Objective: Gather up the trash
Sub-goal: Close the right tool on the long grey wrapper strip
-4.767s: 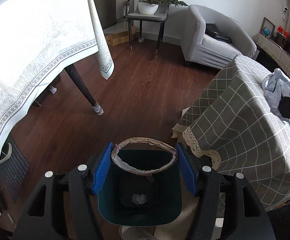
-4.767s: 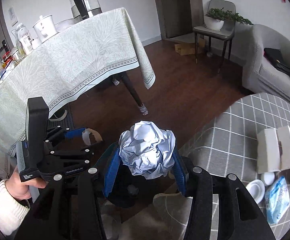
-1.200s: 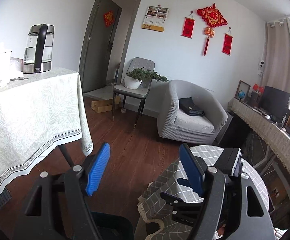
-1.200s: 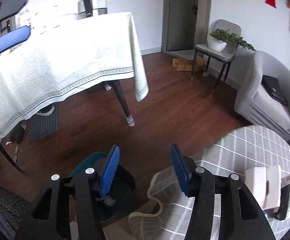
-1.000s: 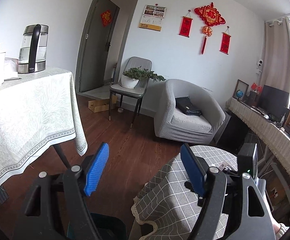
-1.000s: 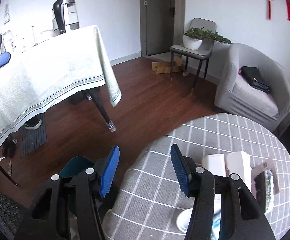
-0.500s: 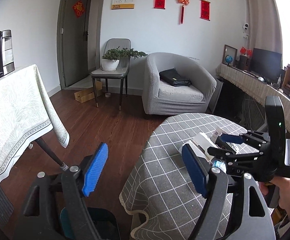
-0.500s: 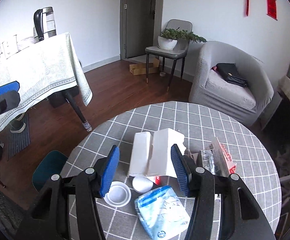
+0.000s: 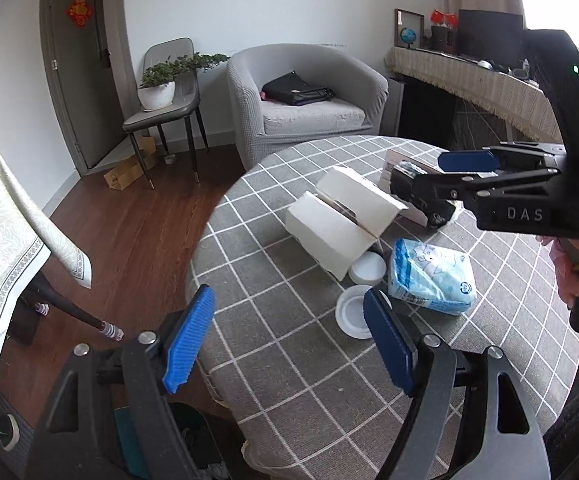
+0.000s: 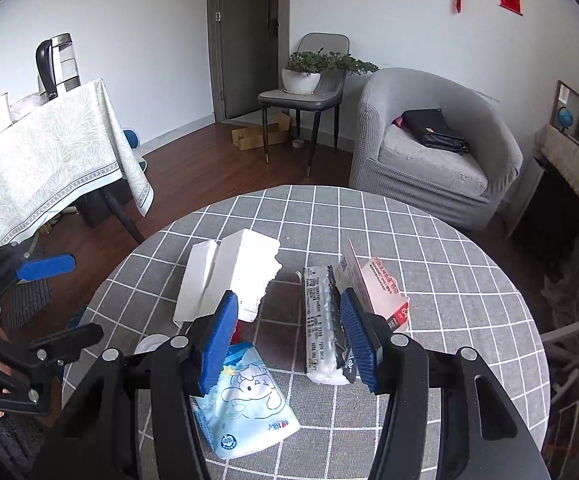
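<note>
Where the dark wood floor (image 10: 193,168) runs past a grey tub armchair (image 10: 433,152) and a grey chair bearing a potted plant (image 10: 301,76), I see a round table under a grey checked cloth (image 10: 449,280). On my right tongs' body (image 9: 525,213) I read "DAS"; a red-and-white carton (image 10: 381,284) near the table's middle shows "64". A torn white cardboard box (image 10: 229,276) lies open, its inside hidden from me. Just beside it sit two round white lids (image 9: 353,312) and a blue-and-white soft tissue pack (image 10: 245,404); a silver-black crumpled wrapper (image 10: 321,328) lies against the carton. My left tongs (image 9: 289,340) hang wide apart over the near table edge, holding nothing. My right tongs (image 10: 285,340) stand about half open above the wrapper and tissue pack, empty.
</note>
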`<action>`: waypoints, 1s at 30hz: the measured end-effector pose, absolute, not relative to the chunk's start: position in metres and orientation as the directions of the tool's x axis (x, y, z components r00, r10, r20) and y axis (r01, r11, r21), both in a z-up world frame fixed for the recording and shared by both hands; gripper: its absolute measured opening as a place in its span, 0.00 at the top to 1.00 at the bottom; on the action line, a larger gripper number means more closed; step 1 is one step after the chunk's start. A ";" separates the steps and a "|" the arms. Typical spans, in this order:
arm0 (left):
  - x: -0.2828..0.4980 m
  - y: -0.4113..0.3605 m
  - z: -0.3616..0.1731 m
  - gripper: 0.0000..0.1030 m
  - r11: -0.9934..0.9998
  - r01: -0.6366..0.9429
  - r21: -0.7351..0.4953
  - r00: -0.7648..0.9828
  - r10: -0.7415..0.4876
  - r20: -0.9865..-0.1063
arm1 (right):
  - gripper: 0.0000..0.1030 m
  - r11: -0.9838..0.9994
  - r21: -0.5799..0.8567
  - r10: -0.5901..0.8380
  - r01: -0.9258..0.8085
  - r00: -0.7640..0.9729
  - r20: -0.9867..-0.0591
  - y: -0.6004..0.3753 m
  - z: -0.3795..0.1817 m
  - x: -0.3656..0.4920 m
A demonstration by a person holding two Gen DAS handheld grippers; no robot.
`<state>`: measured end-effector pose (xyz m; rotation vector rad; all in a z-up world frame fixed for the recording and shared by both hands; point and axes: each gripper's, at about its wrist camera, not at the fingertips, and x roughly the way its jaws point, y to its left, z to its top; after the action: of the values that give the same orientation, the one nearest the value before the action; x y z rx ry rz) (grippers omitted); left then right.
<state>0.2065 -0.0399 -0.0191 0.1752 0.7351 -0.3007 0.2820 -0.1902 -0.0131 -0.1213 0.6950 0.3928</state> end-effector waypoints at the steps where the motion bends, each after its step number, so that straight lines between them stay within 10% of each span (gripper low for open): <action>1: 0.207 -0.046 -0.023 0.23 0.936 0.347 0.058 0.690 -0.213 -0.691 | 0.48 0.920 0.022 0.312 -0.392 0.694 -0.649 -0.192 -0.016 0.282; 30: 0.230 -0.072 -0.056 0.59 0.931 0.364 -0.014 0.610 -0.250 -0.752 | 0.86 0.910 0.234 0.406 -0.342 0.624 -0.667 -0.235 -0.045 0.306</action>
<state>0.2303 -0.0718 -0.0560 0.1451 0.8437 -0.3556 0.3062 -0.2345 -0.0452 0.0870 0.7869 0.4301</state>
